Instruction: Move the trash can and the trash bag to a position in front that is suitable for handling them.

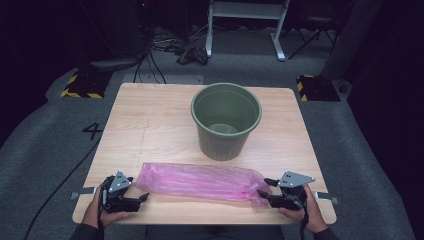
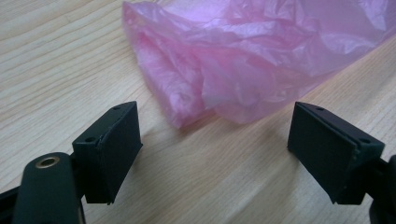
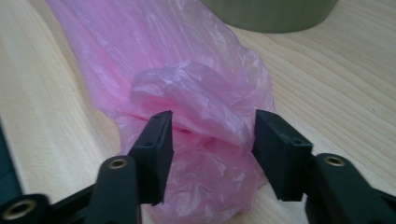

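Nearest the camera in the high view are the person's two hands at the near edge of the bench (image 1: pixel 150 120), each holding a gripper. By size, the wooden bench comes first. Standing on it toward the far side is the green bucket (image 1: pixel 226 120), upright and empty as far as can be seen. The pink plastic bag (image 1: pixel 202 181) lies crumpled lengthwise along the near edge, just in front of the bucket and apart from it.

The right gripper (image 3: pixel 212 140) has the bag's end bunched between its jaws; they stand half closed around the film, and a gap shows on one side, so the pads do not yet seem to press it. The left gripper (image 2: pixel 215 149) sits wide open just short of the bag's other end, touching nothing.

By my judgement, the work is at its start: the bag is unlifted, with both grasps, opening it, and perhaps lining the bucket still ahead.
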Demonstrator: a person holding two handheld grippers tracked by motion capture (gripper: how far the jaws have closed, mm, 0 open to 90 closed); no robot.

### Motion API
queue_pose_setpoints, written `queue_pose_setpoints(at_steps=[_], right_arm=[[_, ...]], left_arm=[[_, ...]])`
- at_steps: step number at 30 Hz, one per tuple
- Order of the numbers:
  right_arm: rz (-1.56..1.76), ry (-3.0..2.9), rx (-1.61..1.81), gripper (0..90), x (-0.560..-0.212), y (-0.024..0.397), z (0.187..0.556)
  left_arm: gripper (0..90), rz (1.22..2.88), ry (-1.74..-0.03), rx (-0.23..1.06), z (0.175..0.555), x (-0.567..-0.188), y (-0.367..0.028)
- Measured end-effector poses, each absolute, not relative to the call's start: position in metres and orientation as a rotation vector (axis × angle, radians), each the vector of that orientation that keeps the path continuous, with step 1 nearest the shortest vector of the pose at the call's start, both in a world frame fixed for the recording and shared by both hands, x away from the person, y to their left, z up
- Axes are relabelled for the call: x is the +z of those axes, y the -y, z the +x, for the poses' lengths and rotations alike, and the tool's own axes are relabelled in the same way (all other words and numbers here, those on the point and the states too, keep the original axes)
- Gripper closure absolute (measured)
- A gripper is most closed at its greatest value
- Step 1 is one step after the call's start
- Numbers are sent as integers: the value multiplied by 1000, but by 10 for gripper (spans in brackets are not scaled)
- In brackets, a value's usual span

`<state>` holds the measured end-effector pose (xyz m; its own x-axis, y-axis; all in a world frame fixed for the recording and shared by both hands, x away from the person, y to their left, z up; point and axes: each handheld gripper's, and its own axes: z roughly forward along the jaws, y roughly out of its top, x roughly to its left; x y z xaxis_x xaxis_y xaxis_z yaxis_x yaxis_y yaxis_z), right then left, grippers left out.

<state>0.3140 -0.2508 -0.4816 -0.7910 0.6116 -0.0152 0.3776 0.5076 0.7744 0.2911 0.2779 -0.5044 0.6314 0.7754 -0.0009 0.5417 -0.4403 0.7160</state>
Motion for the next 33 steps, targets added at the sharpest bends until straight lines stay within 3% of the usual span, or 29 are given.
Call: queue_pose_setpoints(at_steps=[4,13,28,33], right_arm=[[870,-2447,1063,655,-493,250,323],[883,-2417,989,771,-496,253,330],[1035,-2297,929,769,-496,298,380],[1072,-2264,905,707,-494,311,394]], left_arm=[[170,2161,-1011,424,292,-504,-272],[170,2175,-977,408,295,-504,-260],[165,2200,-902,373,307,-504,-219],[156,2203,-895,367,312,-504,-211]])
